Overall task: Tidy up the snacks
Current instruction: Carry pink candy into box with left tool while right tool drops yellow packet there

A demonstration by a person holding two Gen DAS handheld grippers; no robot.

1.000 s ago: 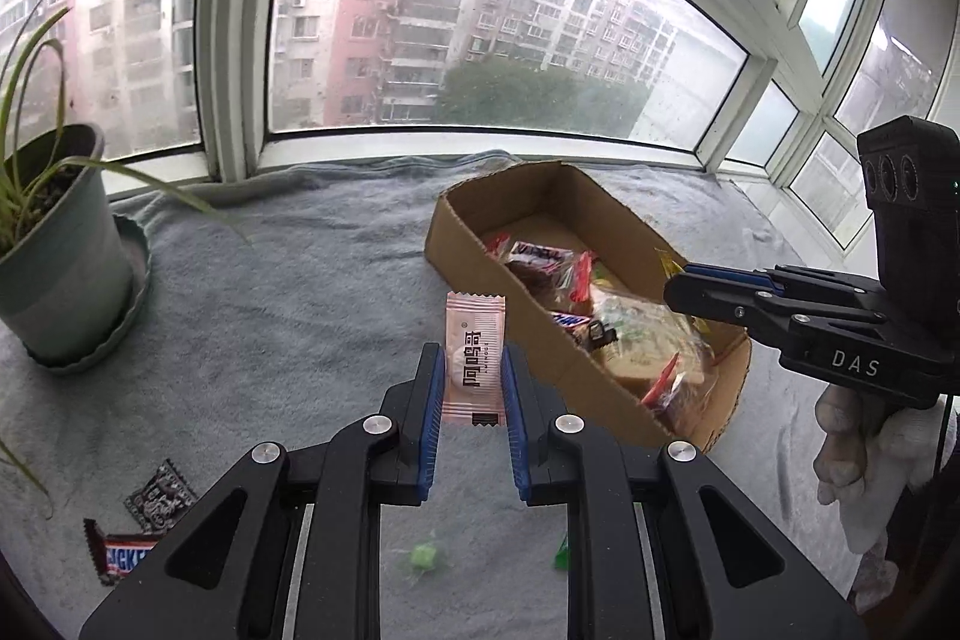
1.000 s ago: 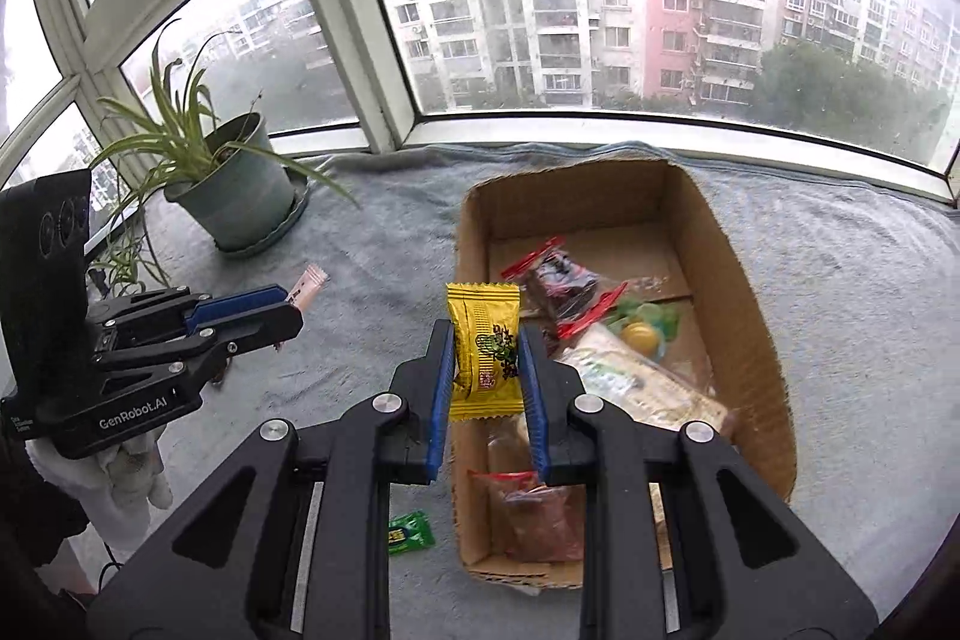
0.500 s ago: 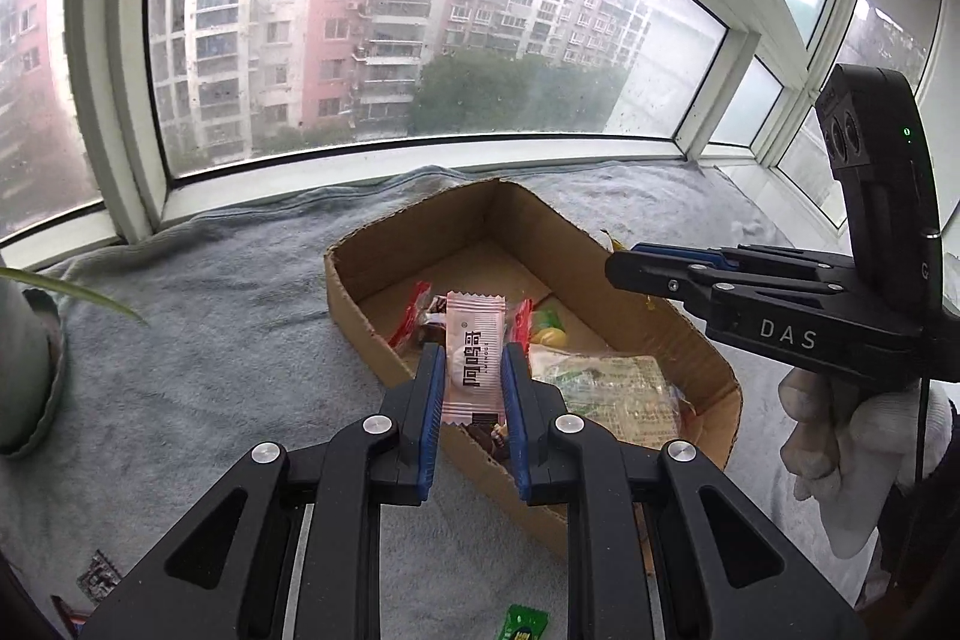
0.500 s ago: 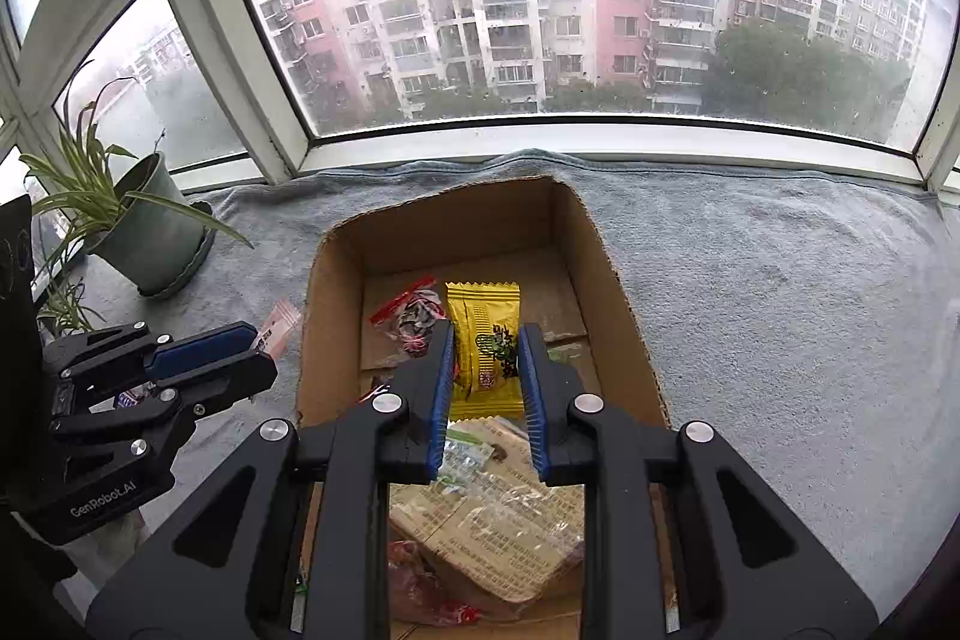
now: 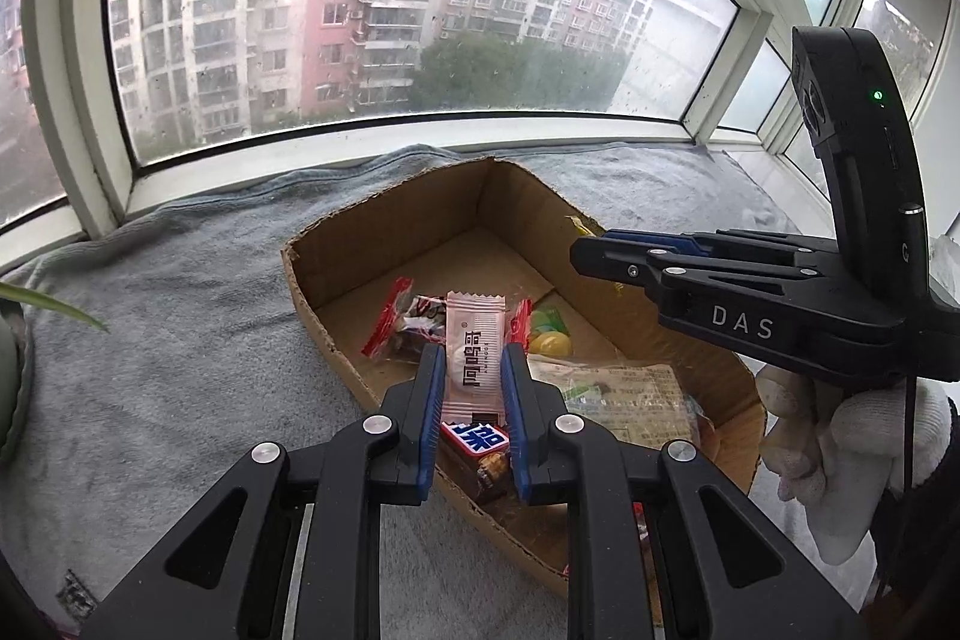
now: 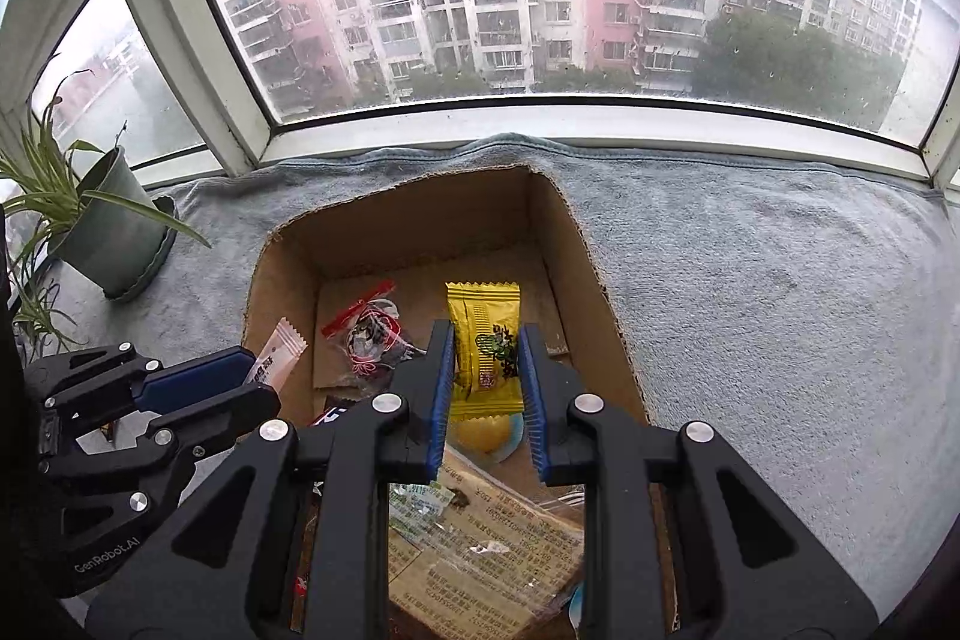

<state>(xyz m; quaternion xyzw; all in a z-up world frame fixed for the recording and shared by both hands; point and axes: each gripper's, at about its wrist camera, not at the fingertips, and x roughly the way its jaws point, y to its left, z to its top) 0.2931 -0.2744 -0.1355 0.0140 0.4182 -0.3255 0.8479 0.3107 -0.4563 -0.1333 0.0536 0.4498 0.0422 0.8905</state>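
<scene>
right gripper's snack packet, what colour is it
Yellow, with dark green print and a red patch: the snack packet clamped in the right gripper shows best in the right wrist view.

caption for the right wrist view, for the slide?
Right gripper holds a yellow candy packet over the cardboard snack box; left gripper brings a pink sachet.

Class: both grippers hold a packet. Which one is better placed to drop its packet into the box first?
Probably right: the right gripper holds its yellow packet over the cardboard box interior; the left gripper's pink packet hangs nearer the wall.

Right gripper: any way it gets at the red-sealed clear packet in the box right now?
Probably not: right gripper is shut on the yellow packet; the red-sealed packet lies uncovered in the cardboard box.
</scene>
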